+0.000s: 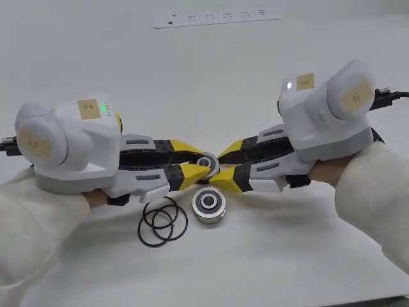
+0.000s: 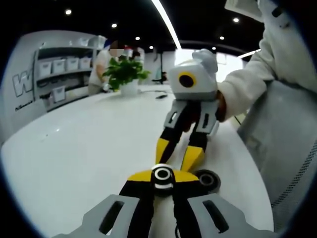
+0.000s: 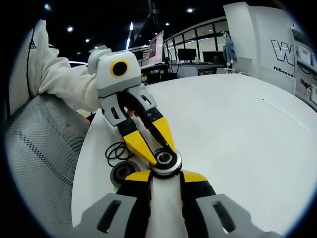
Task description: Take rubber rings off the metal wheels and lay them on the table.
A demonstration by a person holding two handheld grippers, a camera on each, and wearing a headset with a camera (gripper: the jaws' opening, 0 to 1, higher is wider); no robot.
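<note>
A metal wheel point(image 1: 206, 162) is up off the table between the two grippers. My left gripper point(image 1: 193, 162) is shut on it, and the wheel point(image 2: 162, 177) sits between its yellow tips. My right gripper point(image 1: 217, 170) faces it from the right with its jaws apart and its tips at the wheel's point(image 3: 166, 161) edge. I cannot tell whether a rubber ring is still on this wheel. A second metal wheel point(image 1: 208, 205) lies flat on the white table point(image 1: 287, 256) just below. Three black rubber rings point(image 1: 162, 221) lie overlapped to its left.
A white power strip point(image 1: 216, 16) lies at the table's far edge. A sleeve and hand point(image 1: 367, 185) hold each gripper. In the left gripper view a potted plant point(image 2: 125, 74) stands at the table's far end, with shelves and a person behind it.
</note>
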